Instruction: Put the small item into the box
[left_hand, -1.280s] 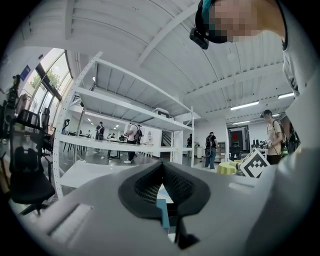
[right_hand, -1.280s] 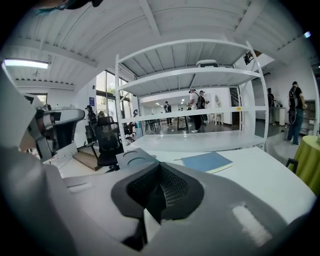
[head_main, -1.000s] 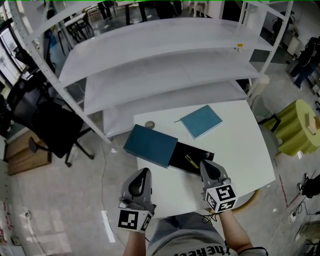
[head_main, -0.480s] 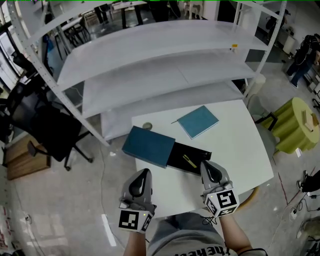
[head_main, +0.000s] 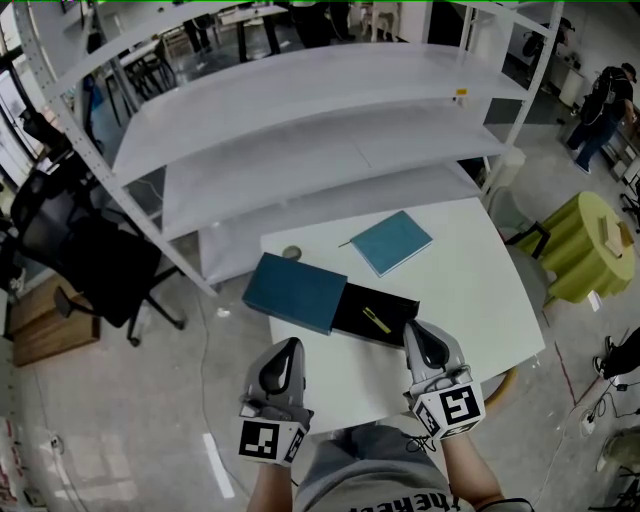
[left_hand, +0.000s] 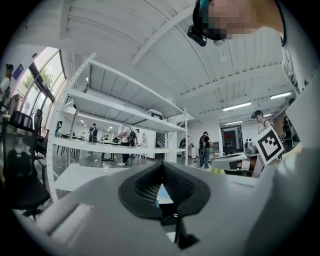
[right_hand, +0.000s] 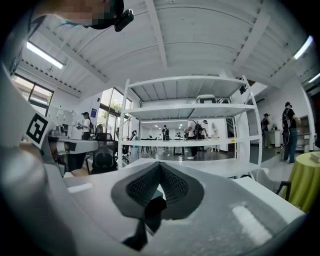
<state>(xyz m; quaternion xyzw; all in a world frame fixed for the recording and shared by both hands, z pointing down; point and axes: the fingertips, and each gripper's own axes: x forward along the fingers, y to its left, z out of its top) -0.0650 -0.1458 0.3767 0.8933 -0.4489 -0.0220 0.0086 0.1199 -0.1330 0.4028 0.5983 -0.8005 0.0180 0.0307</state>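
**Both hand-held grippers closed and empty at the near edge of the worktop**

Nearest the person, the left hand-held gripper (head_main: 288, 347) and the right hand-held gripper (head_main: 414, 332) hang side by side above the near edge of a white worktop (head_main: 470, 290). Each carries its marker cube at the rear. In the left gripper view the black ribbed pads (left_hand: 149, 184) meet at their tips with nothing between them. The right gripper view shows the same: pads (right_hand: 172, 184) pressed together at the tips, holding nothing.

The worktop is plain and bright and stands on a grey concrete floor (head_main: 120, 400). Just beyond the right hand-held gripper lies the box (head_main: 390, 308), a shallow open black tray. A thin yellow stick (head_main: 376, 320) rests slantwise inside it. A teal cover (head_main: 295, 292) lies at the tray's left end; whether it is a lid or a sleeve cannot be told.

The small item (head_main: 291, 253) is a little round, dull-coloured thing. It sits alone on the worktop near the far left corner, beyond the teal cover and outside the box. A flat teal notebook (head_main: 391, 242) lies further right, near the far edge.

Behind the worktop stands a white shelving rack (head_main: 330, 150) with bare shelves. A black office chair (head_main: 95, 255) is at its left and a table under a yellow-green cloth (head_main: 590, 245) at the right. People stand further back in the hall.
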